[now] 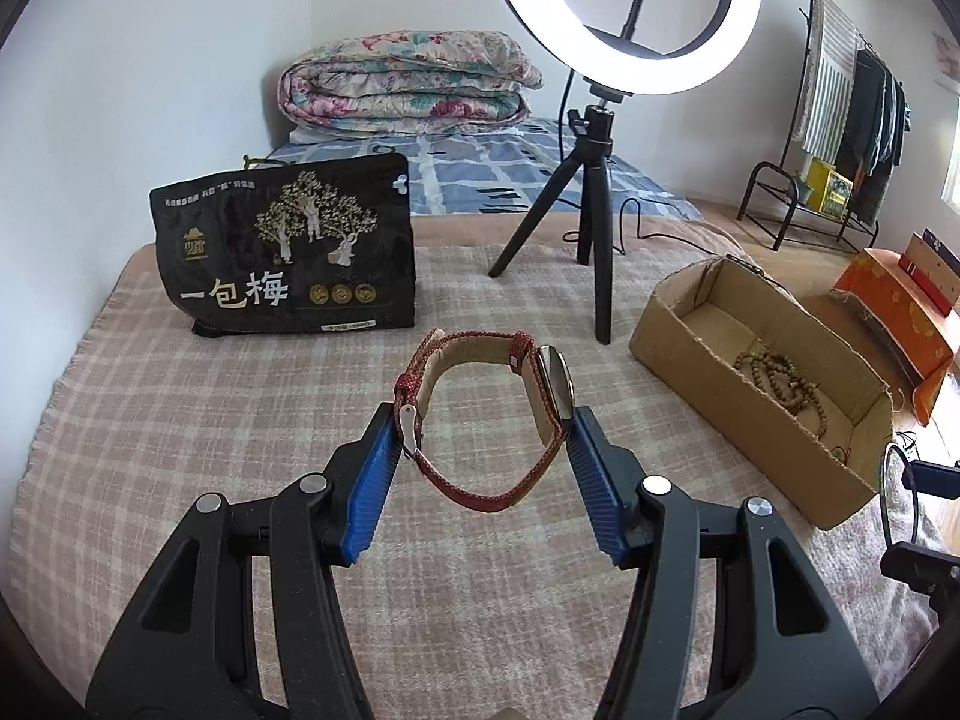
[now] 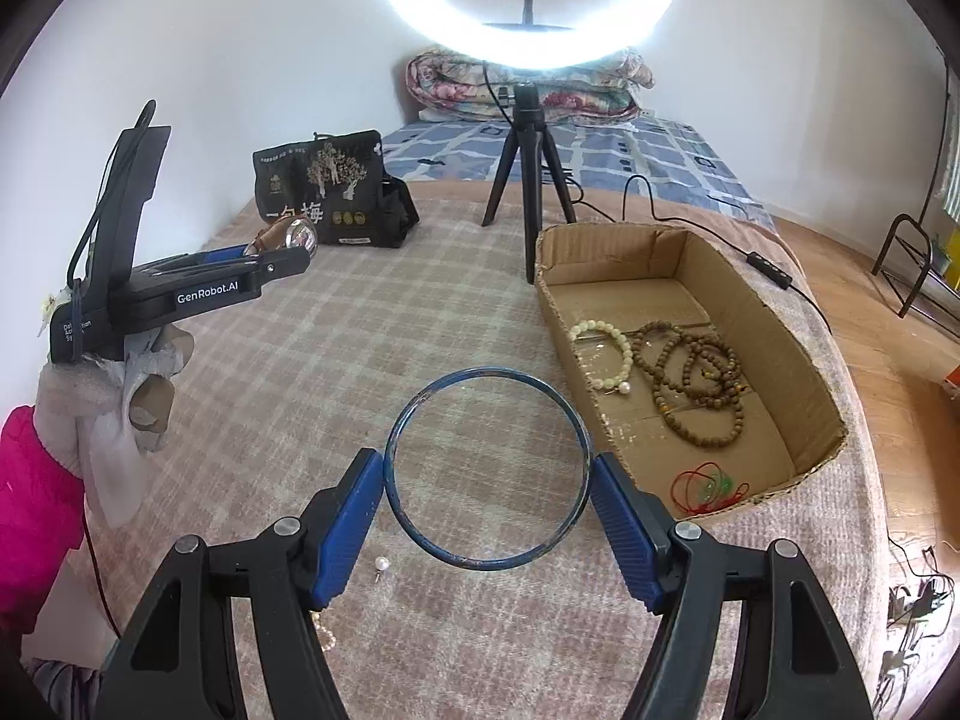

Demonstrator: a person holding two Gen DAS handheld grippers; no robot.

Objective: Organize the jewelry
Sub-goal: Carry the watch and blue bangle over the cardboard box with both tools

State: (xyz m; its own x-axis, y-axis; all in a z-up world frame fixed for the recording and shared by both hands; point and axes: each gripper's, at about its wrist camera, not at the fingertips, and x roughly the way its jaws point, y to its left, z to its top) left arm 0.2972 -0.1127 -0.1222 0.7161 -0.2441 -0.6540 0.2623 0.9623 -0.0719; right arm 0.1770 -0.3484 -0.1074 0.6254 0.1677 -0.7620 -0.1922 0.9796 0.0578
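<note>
Two hand-held grippers each carry one piece of jewelry above a plaid blanket (image 2: 420,324) spread on a bed. Far left, a black snack bag (image 1: 288,246) stands upright on the blanket, apart from the work. Next, the left hand-held gripper (image 1: 483,429) is clamped on a red-strapped watch (image 1: 486,414): one blue pad bears on the buckle side, the other on the case, so the closed strap loop stays open and level and cannot swing. In the right wrist view this gripper (image 2: 282,255) is raised clear of the blanket, probably for carrying toward the box. At centre, a ring light (image 1: 624,12) on a small tripod (image 1: 576,228) lights the area from behind. The right hand-held gripper (image 2: 487,483) pinches a thin blue bangle (image 2: 486,468) across its width, a hold that keeps the hoop flat and steady. A loose pearl (image 2: 381,564) lies on the blanket just beneath its left finger, not yet collected. To the right, an open cardboard box (image 2: 822,414) serves as the store; it already holds a pale bead bracelet (image 2: 606,354), brown bead strands (image 2: 696,384) and a red cord (image 2: 708,486), laid apart, likely to prevent tangling.
</note>
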